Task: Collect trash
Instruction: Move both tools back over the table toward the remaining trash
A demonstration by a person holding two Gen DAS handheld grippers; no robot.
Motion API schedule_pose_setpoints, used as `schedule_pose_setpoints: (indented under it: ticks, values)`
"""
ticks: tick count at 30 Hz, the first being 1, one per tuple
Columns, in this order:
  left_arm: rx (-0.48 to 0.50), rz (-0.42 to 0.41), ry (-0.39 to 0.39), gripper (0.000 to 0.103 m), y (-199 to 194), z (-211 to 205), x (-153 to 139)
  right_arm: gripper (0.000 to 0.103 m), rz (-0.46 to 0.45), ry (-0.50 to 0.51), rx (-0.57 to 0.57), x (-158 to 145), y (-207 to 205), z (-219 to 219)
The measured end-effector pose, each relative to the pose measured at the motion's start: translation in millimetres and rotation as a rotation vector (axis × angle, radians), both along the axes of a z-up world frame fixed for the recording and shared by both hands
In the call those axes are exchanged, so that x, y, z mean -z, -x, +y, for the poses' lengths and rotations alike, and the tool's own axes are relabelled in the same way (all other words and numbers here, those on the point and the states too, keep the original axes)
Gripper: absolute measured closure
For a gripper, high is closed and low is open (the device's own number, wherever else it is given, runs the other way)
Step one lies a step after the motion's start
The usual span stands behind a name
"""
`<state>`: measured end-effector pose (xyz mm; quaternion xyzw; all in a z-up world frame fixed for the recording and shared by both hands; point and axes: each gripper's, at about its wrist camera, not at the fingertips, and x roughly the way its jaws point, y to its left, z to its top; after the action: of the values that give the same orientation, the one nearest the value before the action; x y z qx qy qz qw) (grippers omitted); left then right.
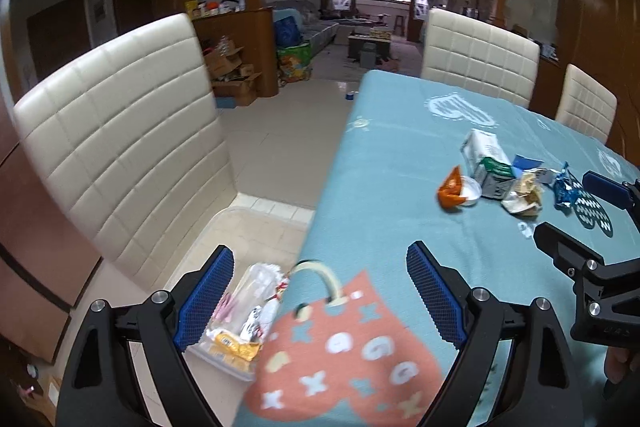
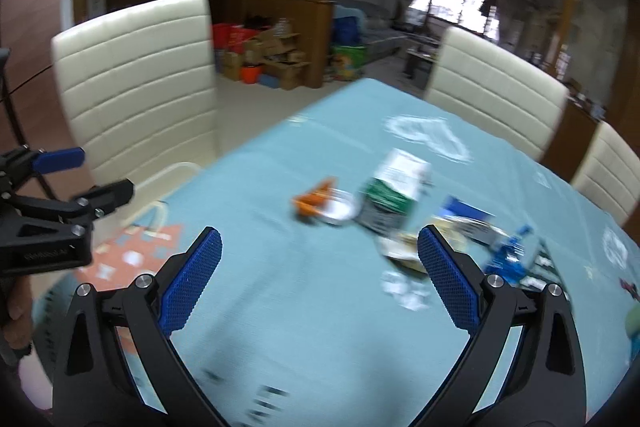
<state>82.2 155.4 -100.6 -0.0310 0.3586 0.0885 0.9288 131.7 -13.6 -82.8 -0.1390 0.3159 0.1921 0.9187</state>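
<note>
Trash lies in a cluster on the blue tablecloth (image 1: 400,187): a green and white carton (image 1: 490,163), an orange wrapper with a white cup lid (image 1: 458,191), a crumpled beige wrapper (image 1: 524,193) and a blue foil wrapper (image 1: 564,187). The right wrist view shows the carton (image 2: 394,187), the orange wrapper (image 2: 316,201), the blue foil (image 2: 508,259) and white scraps (image 2: 404,291), blurred. My left gripper (image 1: 320,303) is open and empty over the table's left edge. My right gripper (image 2: 318,279) is open and empty, short of the cluster. A clear bin holding wrappers (image 1: 240,323) sits on the chair seat below the left gripper.
Cream padded chairs stand left of the table (image 1: 120,131) and at its far side (image 1: 476,55). Tiled floor (image 1: 288,123) lies beyond the table's left edge. Cardboard boxes (image 1: 232,71) sit by a wooden partition. The right gripper also shows at the left wrist view's right edge (image 1: 576,211).
</note>
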Motion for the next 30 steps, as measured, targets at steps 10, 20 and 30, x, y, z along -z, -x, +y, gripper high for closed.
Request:
schedule_pose_setpoints:
  ticks: [10, 20, 30]
  values:
    - [0.161, 0.039, -0.024, 0.017, -55.4, -80.3, 3.5, 0.006, 0.101, -0.036, 0.229, 16.7, -36.7, -102.4]
    - [0.158, 0.119, -0.019, 0.017, -115.0, -96.9, 31.2, 0.005, 0.180, -0.035, 0.320, 46.5, -87.8, -136.7]
    - [0.095, 0.098, -0.003, 0.019, -135.4, -86.1, 50.0, 0.008, 0.149, -0.076, 0.384, 64.3, -117.0, -141.6]
